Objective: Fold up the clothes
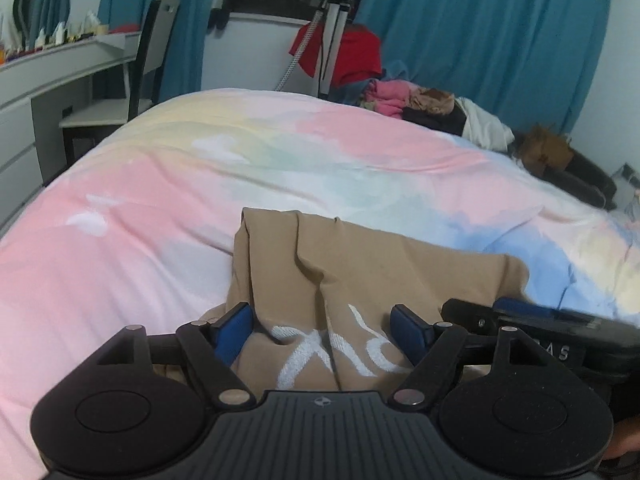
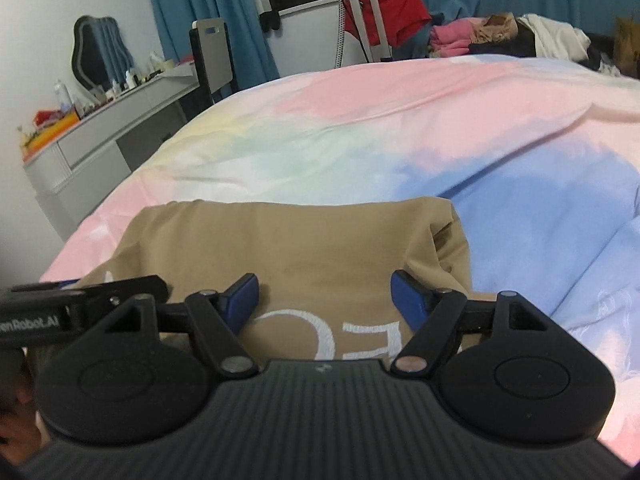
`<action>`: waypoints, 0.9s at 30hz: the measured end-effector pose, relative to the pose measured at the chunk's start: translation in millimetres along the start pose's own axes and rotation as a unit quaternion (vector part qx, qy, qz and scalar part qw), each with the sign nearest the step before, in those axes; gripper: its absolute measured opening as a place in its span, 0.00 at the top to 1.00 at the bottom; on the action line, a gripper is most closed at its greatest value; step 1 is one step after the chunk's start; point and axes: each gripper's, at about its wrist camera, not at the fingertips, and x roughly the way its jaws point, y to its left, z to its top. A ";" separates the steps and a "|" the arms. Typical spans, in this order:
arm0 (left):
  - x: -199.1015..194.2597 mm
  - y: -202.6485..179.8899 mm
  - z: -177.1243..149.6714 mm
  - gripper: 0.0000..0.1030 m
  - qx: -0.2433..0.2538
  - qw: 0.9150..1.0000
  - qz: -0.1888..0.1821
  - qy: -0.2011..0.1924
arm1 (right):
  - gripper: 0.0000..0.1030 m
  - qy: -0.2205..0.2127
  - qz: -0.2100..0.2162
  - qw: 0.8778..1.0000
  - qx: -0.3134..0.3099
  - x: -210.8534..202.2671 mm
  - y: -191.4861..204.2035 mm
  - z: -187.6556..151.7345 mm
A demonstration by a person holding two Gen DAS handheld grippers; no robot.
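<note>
The left gripper (image 1: 323, 334) sits nearest its camera, its blue fingers (image 1: 236, 330) spread wide over the tan garment (image 1: 360, 268), pinching nothing. The right gripper (image 2: 325, 300) is the same in its own view: fingers (image 2: 408, 300) apart, cloth lying loose between them. Each gripper's side shows at the edge of the other's view, so the two hang just beside each other over the near part of the garment

White lettering on the garment is partly covered by the gripper bodies and cannot be read. The near hem is hidden under both grippers. A bit of a hand at the lower corner of each view is too blurred to make out

The garment lies folded on the near part of the bed (image 1: 120, 208), its far edge fairly straight, one corner creased. Beyond it the pastel bedcover stretches bare to a pile of clothes (image 1: 404, 100) at the far side. Past the bed stand a chair (image 1: 148, 60), a grey desk (image 2: 104, 136) crowded with small items, a tripod (image 1: 332, 32) and blue curtains (image 1: 500, 32)
</note>
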 end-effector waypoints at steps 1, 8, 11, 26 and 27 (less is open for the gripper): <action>-2.3 -1.8 -0.6 0.26 0.006 1.000 0.003 -0.002 | 0.28 0.000 0.000 1.000 0.004 -2.2 1.5 0.4; -39.8 -10.7 -1.9 0.27 0.017 1.000 0.003 -0.026 | 0.27 -0.027 -0.010 1.000 -0.004 -36.3 15.3 1.3; -58.9 -16.8 -6.3 0.27 0.028 0.999 0.007 -0.036 | 0.27 -0.037 -0.017 0.999 -0.003 -55.8 19.2 -2.4; -58.6 -21.4 -36.6 0.25 0.058 0.998 0.024 -0.001 | 0.28 0.016 -0.027 0.999 0.014 -47.6 19.5 -36.5; -61.9 -20.5 -34.7 0.25 0.046 0.999 0.027 0.006 | 0.28 0.016 -0.027 0.999 0.016 -48.2 19.1 -36.5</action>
